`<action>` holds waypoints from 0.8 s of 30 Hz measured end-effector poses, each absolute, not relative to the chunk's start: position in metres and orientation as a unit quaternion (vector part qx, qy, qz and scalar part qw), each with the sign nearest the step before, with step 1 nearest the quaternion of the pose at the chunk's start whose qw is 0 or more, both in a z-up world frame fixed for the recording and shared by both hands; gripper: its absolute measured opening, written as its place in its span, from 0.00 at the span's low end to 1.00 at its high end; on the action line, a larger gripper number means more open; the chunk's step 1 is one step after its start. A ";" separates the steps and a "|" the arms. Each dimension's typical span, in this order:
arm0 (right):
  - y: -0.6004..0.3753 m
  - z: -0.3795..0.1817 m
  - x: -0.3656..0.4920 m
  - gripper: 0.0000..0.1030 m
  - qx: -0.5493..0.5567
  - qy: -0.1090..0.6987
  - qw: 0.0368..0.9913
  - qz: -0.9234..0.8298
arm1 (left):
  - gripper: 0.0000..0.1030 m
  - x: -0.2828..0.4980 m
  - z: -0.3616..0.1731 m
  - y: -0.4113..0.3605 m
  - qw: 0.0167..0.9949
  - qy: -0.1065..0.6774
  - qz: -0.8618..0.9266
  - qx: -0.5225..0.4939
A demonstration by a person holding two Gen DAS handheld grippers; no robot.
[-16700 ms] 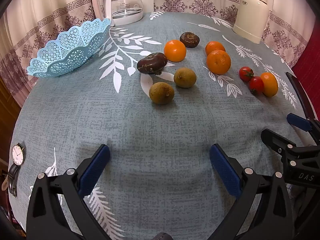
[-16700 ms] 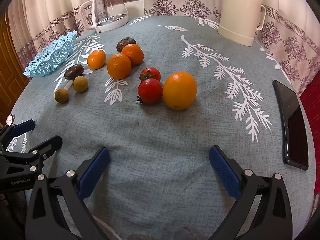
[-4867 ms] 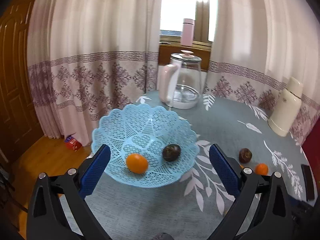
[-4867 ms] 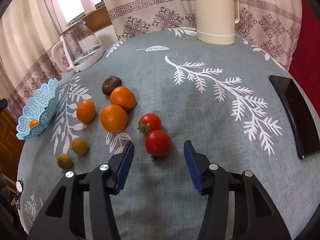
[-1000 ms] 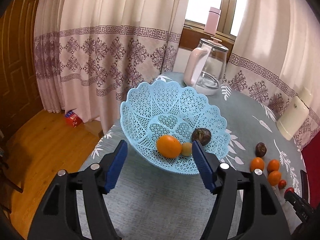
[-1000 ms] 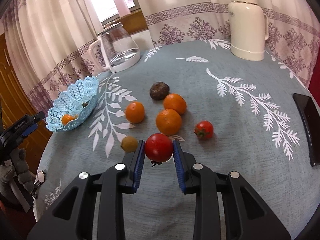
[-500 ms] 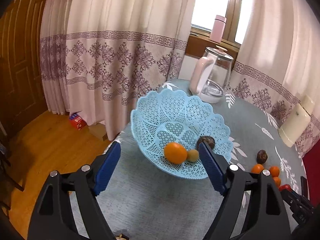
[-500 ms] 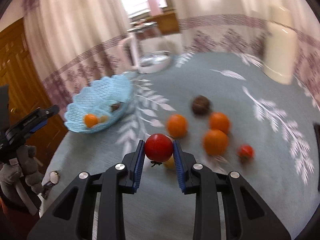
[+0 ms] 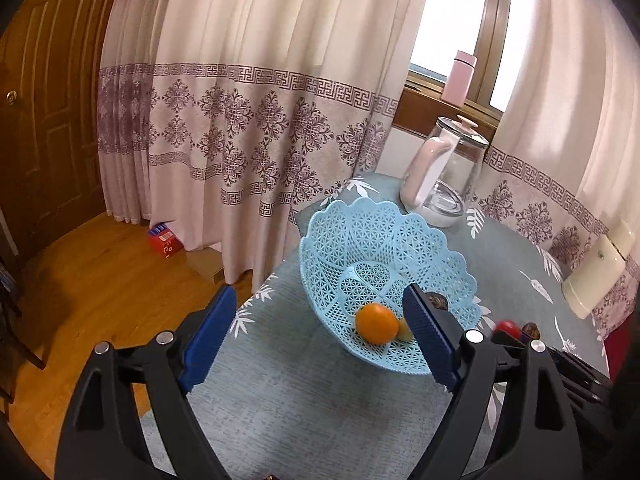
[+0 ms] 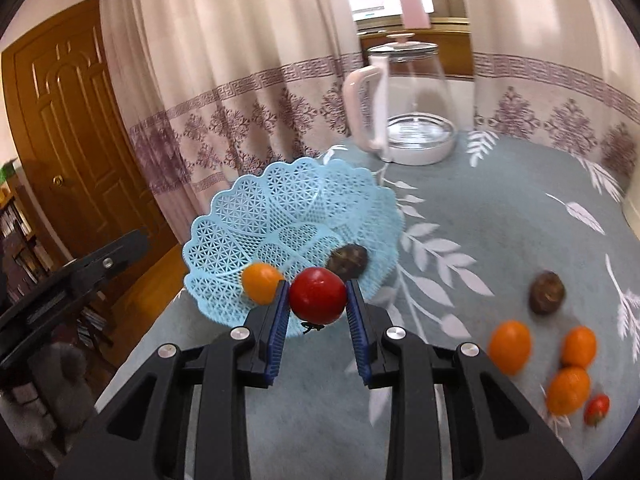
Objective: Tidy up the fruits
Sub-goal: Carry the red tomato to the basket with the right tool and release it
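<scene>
I'm carrying a tomato [image 10: 317,295] toward the basket [image 10: 256,216], which sits tilted near the table's edge by the curtain, its open face turned toward me so fruit can be dropped in from this side. My right gripper [image 10: 318,304] is clamped on the tomato, the blue pads [image 10: 280,312] pressing its two sides and the jaws only as far apart as the fruit is wide; its stem end hangs just below the pads. From the right wrist view the tomato lies in front of the basket's near rim, so I judge it is not yet over the bowl, though I can't tell its height above the cloth. Inside the basket are an orange [image 10: 261,282], a dark brown fruit [image 10: 347,258] and, in the left view, a small yellowish fruit [image 9: 404,330] tucked beside the orange. My left gripper [image 9: 320,344] hangs empty, jaws spread wide, touching nothing, aimed at the basket from the floor side, I think to stay clear of the right one's approach. Left on the table [image 10: 500,216] are another brown fruit [image 10: 546,292], three oranges [image 10: 510,346] close together and a small tomato [image 10: 597,409] beside them, well apart from the basket. A glass kettle [image 10: 412,108] stands behind the basket.
</scene>
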State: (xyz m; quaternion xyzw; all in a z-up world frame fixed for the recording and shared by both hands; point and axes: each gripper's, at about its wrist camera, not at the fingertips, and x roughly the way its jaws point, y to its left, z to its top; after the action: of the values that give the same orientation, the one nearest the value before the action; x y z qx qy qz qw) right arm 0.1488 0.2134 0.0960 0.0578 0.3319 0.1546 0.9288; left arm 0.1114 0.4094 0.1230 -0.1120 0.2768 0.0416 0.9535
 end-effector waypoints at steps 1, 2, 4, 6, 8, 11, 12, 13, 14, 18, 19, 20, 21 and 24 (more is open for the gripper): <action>0.216 0.095 0.153 0.28 0.056 0.334 0.928 0.154 | 0.84 0.112 0.123 0.410 0.953 0.277 0.043 -0.114; 0.218 0.093 0.158 0.28 0.055 0.338 0.927 0.153 | 0.84 0.112 0.122 0.411 0.953 0.278 0.044 -0.115; 0.222 0.089 0.166 0.29 0.055 0.344 0.925 0.152 | 0.84 0.113 0.122 0.413 0.952 0.279 0.045 -0.117; 0.224 0.087 0.170 0.30 0.058 0.345 0.924 0.152 | 0.85 0.114 0.122 0.414 0.952 0.279 0.046 -0.118; 0.221 0.087 0.170 0.40 0.060 0.345 0.924 0.154 | 0.86 0.115 0.122 0.415 0.952 0.279 0.047 -0.119; 0.213 0.086 0.166 0.44 0.076 0.342 0.925 0.149 | 0.88 0.115 0.121 0.414 0.952 0.280 0.047 -0.119; 0.208 0.086 0.164 0.44 0.084 0.343 0.924 0.146 | 0.88 0.116 0.121 0.414 0.951 0.280 0.048 -0.119; 0.205 0.085 0.162 0.44 0.089 0.344 0.924 0.143 | 0.88 0.116 0.121 0.413 0.951 0.281 0.047 -0.119; 0.201 0.084 0.159 0.45 0.094 0.345 0.923 0.141 | 0.88 0.116 0.120 0.413 0.951 0.282 0.047 -0.118; 0.191 0.080 0.149 0.46 0.108 0.345 0.923 0.135 | 0.91 0.116 0.120 0.409 0.952 0.282 0.043 -0.115; 0.188 0.079 0.145 0.46 0.114 0.345 0.922 0.134 | 0.93 0.116 0.121 0.408 0.952 0.280 0.042 -0.114; 0.185 0.077 0.143 0.46 0.118 0.346 0.921 0.132 | 0.93 0.115 0.121 0.407 0.953 0.279 0.041 -0.113; 0.182 0.076 0.139 0.46 0.123 0.347 0.921 0.130 | 0.94 0.115 0.121 0.406 0.953 0.278 0.041 -0.113; 0.174 0.073 0.133 0.47 0.132 0.348 0.920 0.122 | 0.95 0.114 0.122 0.405 0.953 0.278 0.038 -0.114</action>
State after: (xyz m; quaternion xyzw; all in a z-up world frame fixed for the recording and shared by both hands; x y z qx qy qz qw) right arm 0.1329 0.1736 0.0734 0.1316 0.3480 0.1218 0.9202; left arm 0.1139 0.4045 0.1217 -0.1140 0.2779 0.0377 0.9531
